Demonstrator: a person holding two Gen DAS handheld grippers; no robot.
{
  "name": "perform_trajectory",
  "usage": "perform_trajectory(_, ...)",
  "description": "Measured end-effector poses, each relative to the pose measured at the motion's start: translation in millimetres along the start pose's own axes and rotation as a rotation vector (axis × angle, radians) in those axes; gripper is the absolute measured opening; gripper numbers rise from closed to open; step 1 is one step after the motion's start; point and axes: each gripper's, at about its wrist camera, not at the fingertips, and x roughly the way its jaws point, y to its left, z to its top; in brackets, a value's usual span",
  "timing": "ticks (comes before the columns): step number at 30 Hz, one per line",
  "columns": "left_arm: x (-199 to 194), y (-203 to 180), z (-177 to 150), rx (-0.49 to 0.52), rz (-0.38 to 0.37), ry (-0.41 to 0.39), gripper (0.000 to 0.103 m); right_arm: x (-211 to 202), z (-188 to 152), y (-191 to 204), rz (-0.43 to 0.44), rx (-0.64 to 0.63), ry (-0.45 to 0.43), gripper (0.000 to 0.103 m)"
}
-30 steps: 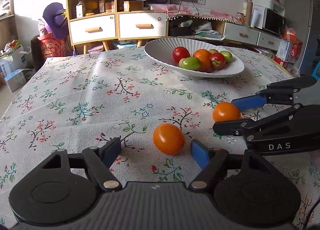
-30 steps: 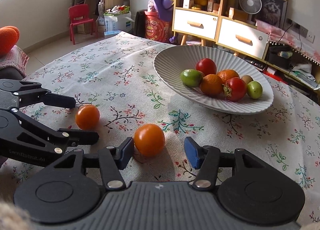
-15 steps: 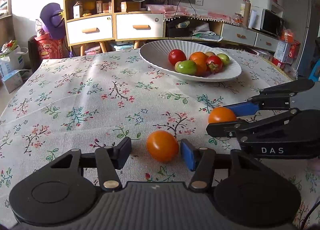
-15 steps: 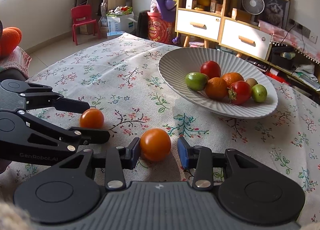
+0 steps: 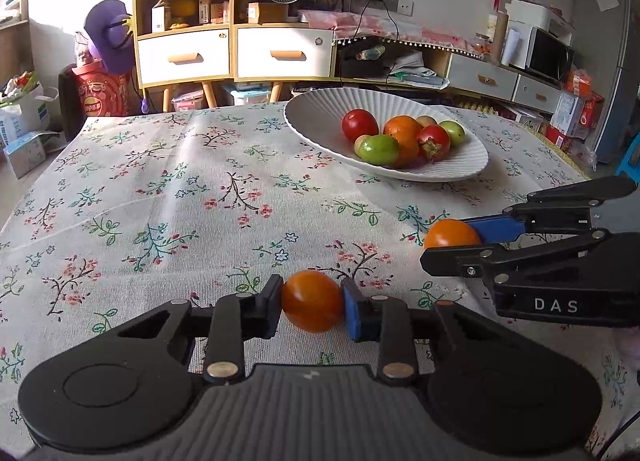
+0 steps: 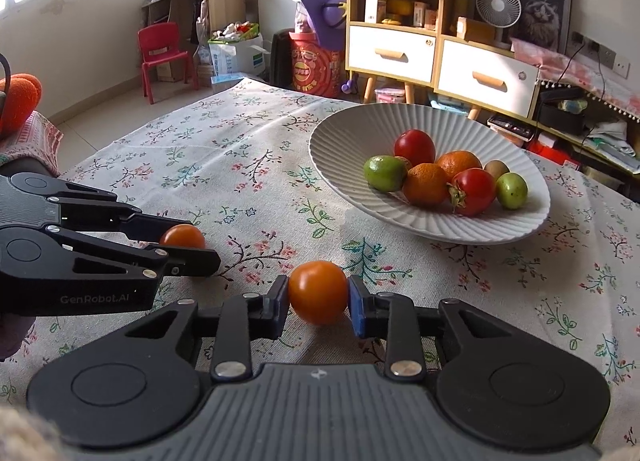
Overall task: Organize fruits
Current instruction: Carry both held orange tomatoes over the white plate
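On the flowered tablecloth, short of the white bowl, left gripper and right gripper, jaws just closing, are each pinching an orange tomato across its middle; the fruit is likely light, smooth-skinned and easily bruised.

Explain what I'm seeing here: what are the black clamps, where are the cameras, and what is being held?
No robot: a person carries a two-fingered hand-held gripper in each hand, each with a camera looking along its fingers. The left hand-held gripper has just closed its jaws on an orange tomato; the right hand-held gripper has just closed on a second orange tomato. Each view also shows the other gripper from the side. Both tomatoes sit low over the flowered tablecloth. Behind them, a white ribbed bowl holds red, green and orange fruit.
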Motion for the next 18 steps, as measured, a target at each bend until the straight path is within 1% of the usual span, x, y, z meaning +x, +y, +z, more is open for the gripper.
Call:
perform_trajectory(7,-2.3,-2.0,16.2,-0.009,0.001,-0.007,0.024,-10.0,13.3,-6.5,-0.005,0.039,-0.044,0.028)
perform_trajectory(11,1.3,-6.3,31.0,0.005,-0.002,-0.014,0.024,-13.6,25.6,-15.0,-0.022,0.048,-0.074,0.028)
perform_trajectory(18,17.1,-2.3,61.5,-0.056,-0.026,-0.028,0.024,-3.3,47.4,-43.1,-0.077,0.106,-0.113,0.028)
